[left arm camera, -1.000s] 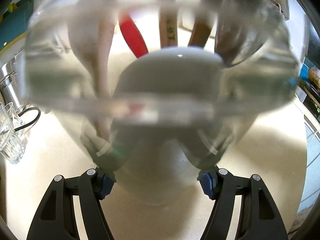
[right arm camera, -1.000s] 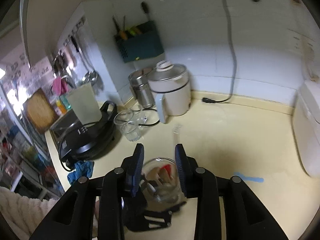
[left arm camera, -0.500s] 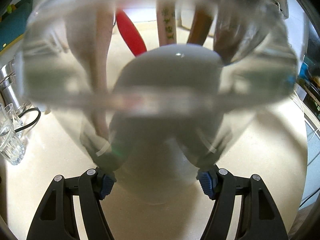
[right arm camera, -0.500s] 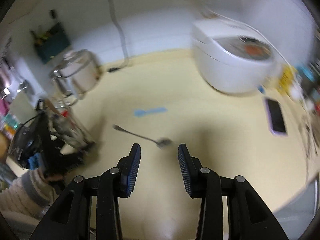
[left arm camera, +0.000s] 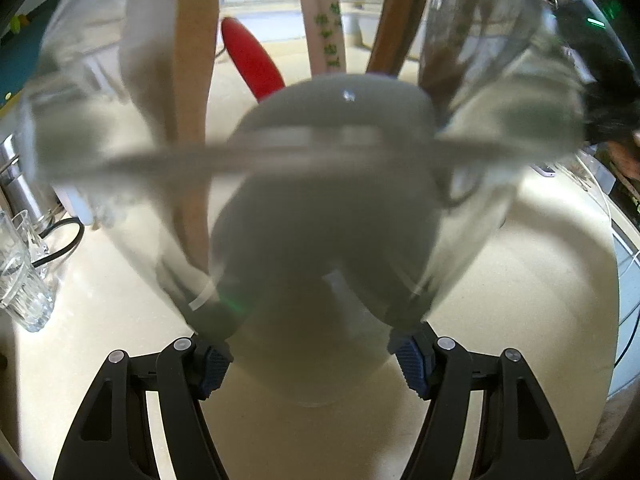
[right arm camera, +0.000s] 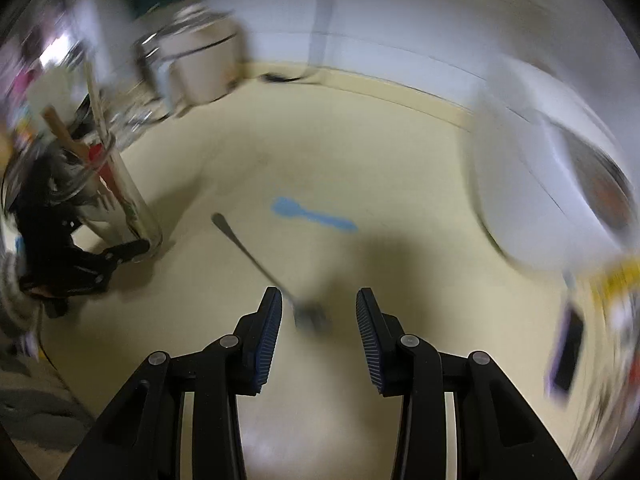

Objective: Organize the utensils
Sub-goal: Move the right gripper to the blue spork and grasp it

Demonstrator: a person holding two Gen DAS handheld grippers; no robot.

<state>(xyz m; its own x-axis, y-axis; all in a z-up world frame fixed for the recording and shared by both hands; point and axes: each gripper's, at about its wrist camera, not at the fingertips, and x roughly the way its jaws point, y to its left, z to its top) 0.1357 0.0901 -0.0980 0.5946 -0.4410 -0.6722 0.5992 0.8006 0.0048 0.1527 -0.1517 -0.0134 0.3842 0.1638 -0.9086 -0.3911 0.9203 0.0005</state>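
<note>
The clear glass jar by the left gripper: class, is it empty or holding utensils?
Holding utensils. The clear glass jar stands on the cream counter with wooden handles and a red utensil sticking out of it.

Domestic kitchen. Cream countertop (right arm camera: 360,152) against white wall, carrying white rice cooker (right arm camera: 540,184), lidded electric pot (right arm camera: 196,60) with power cord, drinking glasses (left arm camera: 20,276), and a glass jar (right arm camera: 120,200) of wooden utensils. Metal fork (right arm camera: 276,276) lying loose on counter.
</note>
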